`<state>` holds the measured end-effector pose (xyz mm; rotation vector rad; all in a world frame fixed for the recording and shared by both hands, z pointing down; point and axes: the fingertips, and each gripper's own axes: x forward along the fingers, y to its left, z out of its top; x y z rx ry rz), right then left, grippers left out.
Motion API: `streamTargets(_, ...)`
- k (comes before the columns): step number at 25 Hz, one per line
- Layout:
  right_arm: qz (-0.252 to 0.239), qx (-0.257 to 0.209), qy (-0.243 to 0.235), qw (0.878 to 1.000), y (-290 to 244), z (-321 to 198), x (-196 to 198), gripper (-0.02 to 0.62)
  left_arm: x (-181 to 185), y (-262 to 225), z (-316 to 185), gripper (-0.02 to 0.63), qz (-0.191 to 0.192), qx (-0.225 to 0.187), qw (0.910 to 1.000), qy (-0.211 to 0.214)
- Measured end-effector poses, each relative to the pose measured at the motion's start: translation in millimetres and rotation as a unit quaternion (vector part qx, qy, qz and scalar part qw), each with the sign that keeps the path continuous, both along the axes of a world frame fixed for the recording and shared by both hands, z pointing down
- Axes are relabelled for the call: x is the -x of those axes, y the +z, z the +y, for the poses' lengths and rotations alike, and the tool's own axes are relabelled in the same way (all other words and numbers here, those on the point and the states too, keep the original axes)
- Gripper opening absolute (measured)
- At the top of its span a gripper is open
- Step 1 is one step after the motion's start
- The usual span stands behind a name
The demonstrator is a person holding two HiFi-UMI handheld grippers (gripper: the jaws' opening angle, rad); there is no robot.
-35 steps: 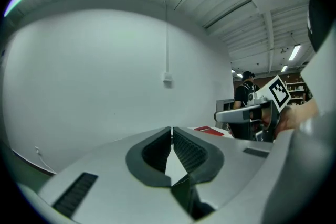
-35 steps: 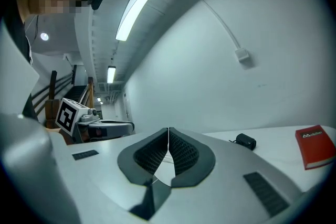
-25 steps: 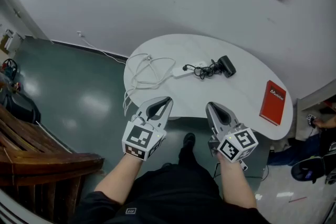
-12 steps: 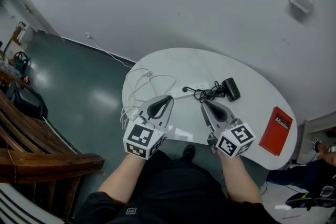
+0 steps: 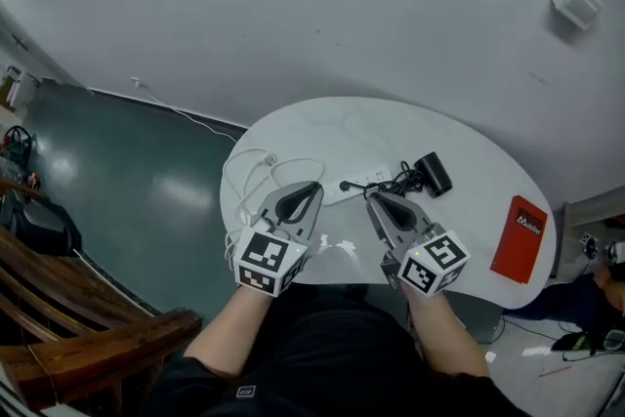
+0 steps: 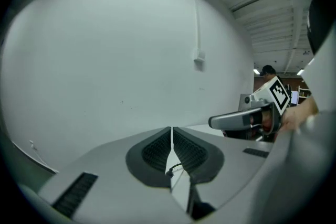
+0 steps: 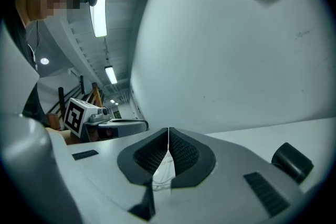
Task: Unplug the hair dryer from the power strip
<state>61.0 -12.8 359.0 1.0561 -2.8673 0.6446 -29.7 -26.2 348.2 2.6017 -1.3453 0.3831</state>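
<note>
I read the white oval table (image 5: 459,210) in the head view as a dial, with my side at 6 o'clock. The black hair dryer (image 5: 433,173) lies at about 2 o'clock from the middle. Its tangled black cord (image 5: 402,179) trails towards 9 o'clock to the white power strip (image 5: 369,181) just beside it. A small black plug (image 5: 345,185) sits at the strip's 9 o'clock end.

The left gripper (image 5: 312,185) hangs over the 7 o'clock edge of the table. Its ribbed dark pads are pressed together with nothing between them, as the left gripper view (image 6: 171,132) shows plainly. The right gripper (image 5: 373,197) is over the table at about 6 o'clock, its tip near the strip but apart from it. Its jaws are likewise closed on nothing (image 7: 168,138), and the dryer (image 7: 292,161) shows at 4 o'clock in its view.

A loose white cable (image 5: 262,173) is coiled at the table's 9 o'clock rim. A flat red book (image 5: 520,237) lies at 4 o'clock, well apart from the dryer. A dark wooden bench (image 5: 88,332) stands on the floor at 8 o'clock of the head view.
</note>
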Motion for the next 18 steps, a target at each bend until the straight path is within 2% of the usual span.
streamTargets(8,0.041,0.025,0.048,0.998,24,-23,52,0.035,9,34,-28,0.023,-0.004,0.029,0.9934,0.111)
streamTargets(13,0.062,0.043,0.109,0.991,47,-29,56,0.037,15,60,-37,0.063,-0.019,0.051,0.9852,0.162)
streamTargets(18,0.073,0.067,0.141,0.985,71,-43,50,0.038,9,90,-47,0.101,-0.032,0.080,0.9768,0.196)
